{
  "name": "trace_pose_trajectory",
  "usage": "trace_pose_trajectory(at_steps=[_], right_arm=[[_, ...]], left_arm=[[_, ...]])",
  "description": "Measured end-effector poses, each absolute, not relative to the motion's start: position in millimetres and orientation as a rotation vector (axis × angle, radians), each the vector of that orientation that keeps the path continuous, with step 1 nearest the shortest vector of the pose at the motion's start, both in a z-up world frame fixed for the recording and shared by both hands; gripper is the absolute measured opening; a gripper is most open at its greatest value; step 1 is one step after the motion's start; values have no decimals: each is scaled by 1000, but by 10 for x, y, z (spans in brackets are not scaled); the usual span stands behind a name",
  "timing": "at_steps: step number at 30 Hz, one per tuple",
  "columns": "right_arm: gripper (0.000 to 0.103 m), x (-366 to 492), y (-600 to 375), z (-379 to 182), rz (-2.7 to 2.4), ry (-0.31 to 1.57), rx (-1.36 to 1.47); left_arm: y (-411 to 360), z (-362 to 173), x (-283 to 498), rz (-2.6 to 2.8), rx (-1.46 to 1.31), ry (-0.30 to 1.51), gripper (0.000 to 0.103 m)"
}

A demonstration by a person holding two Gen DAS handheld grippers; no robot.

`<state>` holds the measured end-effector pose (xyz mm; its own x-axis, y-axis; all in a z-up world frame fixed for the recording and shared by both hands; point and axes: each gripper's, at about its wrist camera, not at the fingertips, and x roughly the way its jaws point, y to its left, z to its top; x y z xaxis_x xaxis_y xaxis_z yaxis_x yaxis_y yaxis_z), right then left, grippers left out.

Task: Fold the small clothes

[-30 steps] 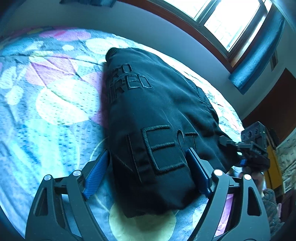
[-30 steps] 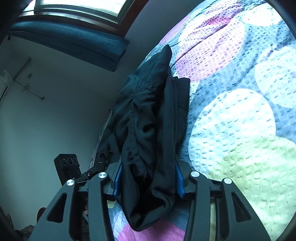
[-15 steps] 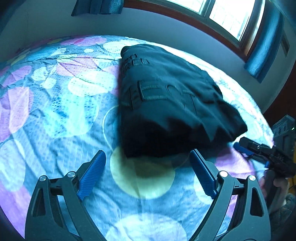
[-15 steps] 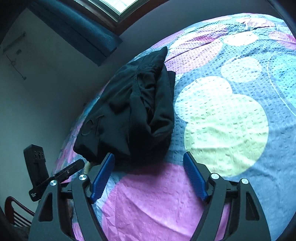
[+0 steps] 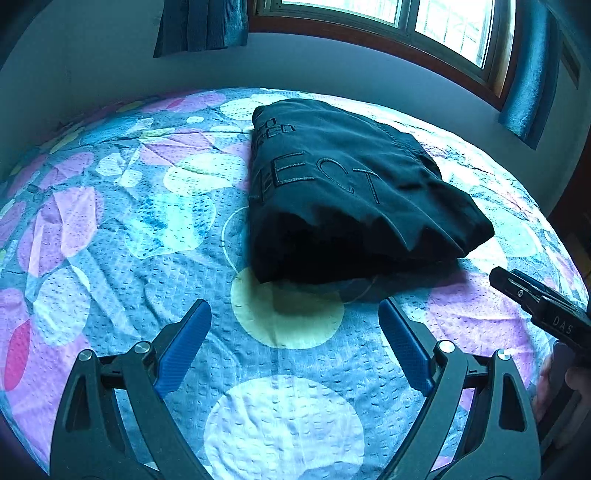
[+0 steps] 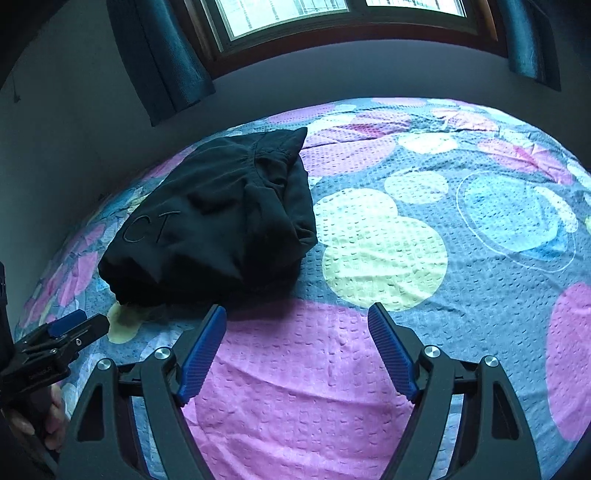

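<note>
A folded black garment [image 5: 343, 192] with stitched letters lies on the bed; it also shows in the right wrist view [image 6: 218, 221]. My left gripper [image 5: 295, 314] is open and empty, a short way back from the garment's near edge. My right gripper [image 6: 297, 317] is open and empty, just off the garment's near right corner. Each gripper shows at the edge of the other's view: the right one [image 5: 543, 306] and the left one [image 6: 70, 332].
The bed cover [image 5: 122, 236] is blue with pink, white and yellow circles and also fills the right wrist view [image 6: 461, 258]. A wall with a window [image 5: 424, 22] and blue curtains [image 6: 166, 62] stands behind the bed.
Both grippers have let go of the garment and opened. They have pulled back and up from it. The garment now lies folded on the bed.
</note>
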<state>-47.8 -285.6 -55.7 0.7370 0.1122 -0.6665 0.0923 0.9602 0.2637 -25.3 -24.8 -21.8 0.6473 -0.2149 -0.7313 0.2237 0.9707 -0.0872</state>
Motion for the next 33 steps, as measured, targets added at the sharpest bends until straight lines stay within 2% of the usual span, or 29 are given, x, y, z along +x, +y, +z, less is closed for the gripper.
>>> trace_pose_trajectory(at_steps=[33], right_arm=[[79,-531,-2694,-531,-37,728,192]], left_arm=[[-193,-112,-314,-170,11,779,92]])
